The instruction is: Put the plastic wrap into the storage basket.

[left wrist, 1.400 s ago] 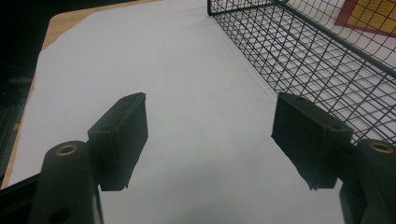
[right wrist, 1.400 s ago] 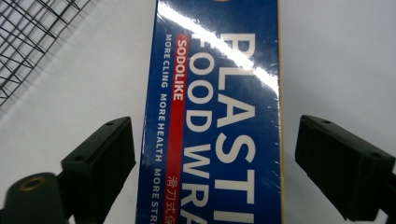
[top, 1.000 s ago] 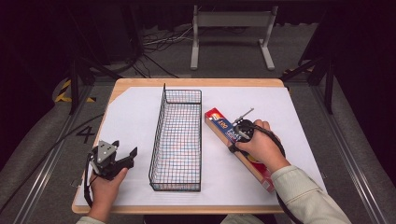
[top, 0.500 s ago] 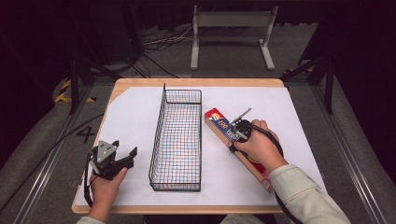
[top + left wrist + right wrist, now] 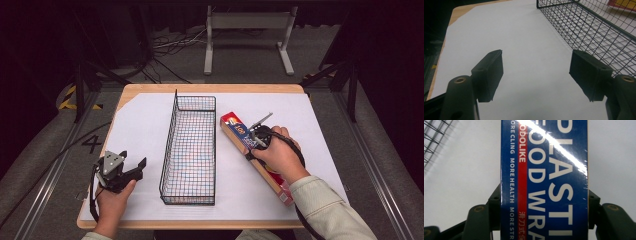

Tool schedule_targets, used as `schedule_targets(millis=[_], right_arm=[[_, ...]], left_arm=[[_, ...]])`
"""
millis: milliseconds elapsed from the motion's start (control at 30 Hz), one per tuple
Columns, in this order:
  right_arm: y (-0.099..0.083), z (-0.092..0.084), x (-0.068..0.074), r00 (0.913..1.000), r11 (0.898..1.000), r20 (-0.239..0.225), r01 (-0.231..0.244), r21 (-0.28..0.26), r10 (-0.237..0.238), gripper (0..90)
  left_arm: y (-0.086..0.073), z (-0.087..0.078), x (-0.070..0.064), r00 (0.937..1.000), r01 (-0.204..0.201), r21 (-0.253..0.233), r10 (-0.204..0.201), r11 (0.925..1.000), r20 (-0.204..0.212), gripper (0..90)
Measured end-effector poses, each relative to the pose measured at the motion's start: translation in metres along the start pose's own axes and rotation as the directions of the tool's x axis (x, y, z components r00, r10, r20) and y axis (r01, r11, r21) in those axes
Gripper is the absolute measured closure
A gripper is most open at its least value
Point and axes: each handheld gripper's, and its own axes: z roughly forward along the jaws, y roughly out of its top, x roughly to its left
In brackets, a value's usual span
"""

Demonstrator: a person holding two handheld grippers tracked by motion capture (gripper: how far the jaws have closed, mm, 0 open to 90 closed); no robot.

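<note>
Nothing much has shifted since a moment ago; only my right hand (image 5: 280, 152) has settled a touch lower over the box. On the table (image 5: 150, 92), covered with a white sheet (image 5: 145, 125), the wire basket (image 5: 190, 145) stands in the middle. Just right of it the long plastic wrap box (image 5: 235, 127) lies flat and aslant on the sheet. My right gripper (image 5: 544, 200) is clamped across that box, one jaw against each long side. My left gripper (image 5: 536, 72) rests by the near left edge, jaws spread wide over bare sheet, beside the basket.
</note>
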Motion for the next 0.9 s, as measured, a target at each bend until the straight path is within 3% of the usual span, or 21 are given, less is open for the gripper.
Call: schedule_targets(millis=[567, 767, 800, 900], right_arm=[[0.007, -0.049, 0.011, 0.9979, 0.995, 0.014, -0.062, -0.076, 0.063, 40.4], [0.010, -0.054, 0.018, 0.9958, 0.994, 0.013, -0.090, -0.070, 0.091, 40.5], [0.012, -0.055, 0.021, 0.9931, 0.991, 0.001, -0.117, -0.062, 0.117, 40.5], [0.014, -0.057, 0.024, 0.9906, 0.989, 0.000, -0.136, -0.063, 0.137, 40.5]], left_arm=[[0.002, 0.005, 0.000, 0.9999, 0.006, 0.000, -0.006, 1.0000, 0.011, 27.2], [0.004, 0.006, 0.000, 0.9998, 0.008, -0.005, -0.008, 1.0000, 0.017, 27.3], [0.004, 0.007, -0.001, 0.9998, 0.009, -0.004, -0.009, 1.0000, 0.018, 27.2], [0.006, 0.011, -0.002, 0.9996, 0.005, -0.004, -0.005, 1.0000, 0.027, 27.3]])
